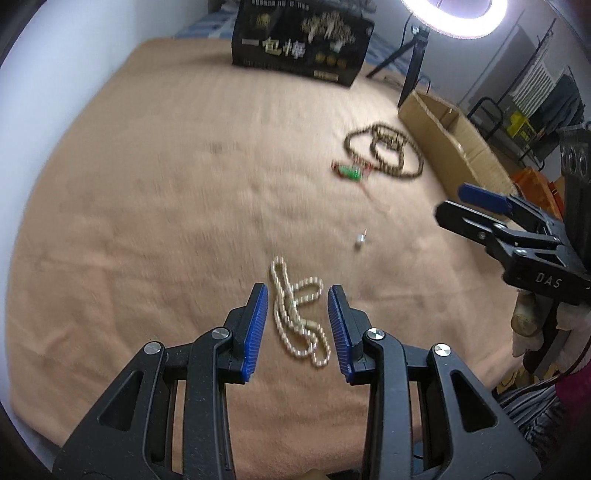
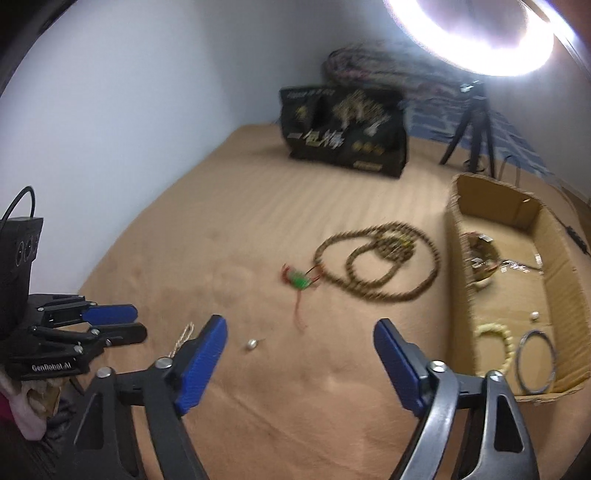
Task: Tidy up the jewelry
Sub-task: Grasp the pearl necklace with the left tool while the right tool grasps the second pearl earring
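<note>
A white pearl necklace (image 1: 297,319) lies bunched on the tan blanket (image 1: 166,206). My left gripper (image 1: 297,295) is open just above it, one blue finger on each side. A brown bead necklace (image 1: 384,151) and a green pendant on red cord (image 1: 349,171) lie farther right; both show in the right wrist view, the necklace (image 2: 376,266) and the pendant (image 2: 299,280). A small silver piece (image 1: 359,240) lies between; it also shows in the right wrist view (image 2: 252,344). My right gripper (image 2: 300,330) is open and empty above the blanket. The open cardboard box (image 2: 458,280) holds a cream bead bracelet (image 2: 496,345), a metal bangle (image 2: 535,363) and other pieces.
A black printed bag (image 1: 301,40) stands at the back of the blanket. A ring light (image 2: 469,33) on a small tripod (image 2: 472,129) stands behind the box. A white wall runs along the left. The blanket's right edge drops to clutter.
</note>
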Tool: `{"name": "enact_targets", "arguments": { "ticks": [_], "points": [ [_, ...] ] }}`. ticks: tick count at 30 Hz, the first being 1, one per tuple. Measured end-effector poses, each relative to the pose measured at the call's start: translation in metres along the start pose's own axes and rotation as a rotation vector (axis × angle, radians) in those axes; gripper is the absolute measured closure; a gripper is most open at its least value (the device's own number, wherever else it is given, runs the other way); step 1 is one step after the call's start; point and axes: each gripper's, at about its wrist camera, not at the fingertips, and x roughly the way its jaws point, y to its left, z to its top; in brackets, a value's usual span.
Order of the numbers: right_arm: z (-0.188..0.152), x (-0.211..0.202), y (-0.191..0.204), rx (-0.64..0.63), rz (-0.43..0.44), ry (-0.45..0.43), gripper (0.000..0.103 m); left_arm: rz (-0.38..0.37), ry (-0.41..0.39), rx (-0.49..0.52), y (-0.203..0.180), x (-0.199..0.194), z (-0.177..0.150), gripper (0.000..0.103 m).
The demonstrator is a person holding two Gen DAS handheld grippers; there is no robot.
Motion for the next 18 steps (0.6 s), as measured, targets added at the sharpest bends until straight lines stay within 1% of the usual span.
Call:
{"name": "enact_targets", "arguments": {
  "ticks": [4, 9, 13, 18],
  "points": [
    [-0.009, 0.021, 0.017, -0.063, 0.004, 0.043, 0.028, 0.014, 0.031, -0.02, 0.0, 0.014, -0.013, 0.069],
    [-0.017, 0.047, 0.029, -0.112, 0.002, 0.092, 0.039, 0.029, 0.055, -0.044, 0.001, 0.027, -0.025, 0.069],
    [-0.02, 0.064, 0.035, -0.147, -0.011, 0.119, 0.046, 0.048, 0.06, -0.048, 0.003, 0.033, -0.026, 0.069],
    [-0.02, 0.075, 0.039, -0.173, -0.018, 0.13, 0.053, 0.041, 0.063, -0.061, 0.008, 0.035, -0.024, 0.069]
  ]
}}
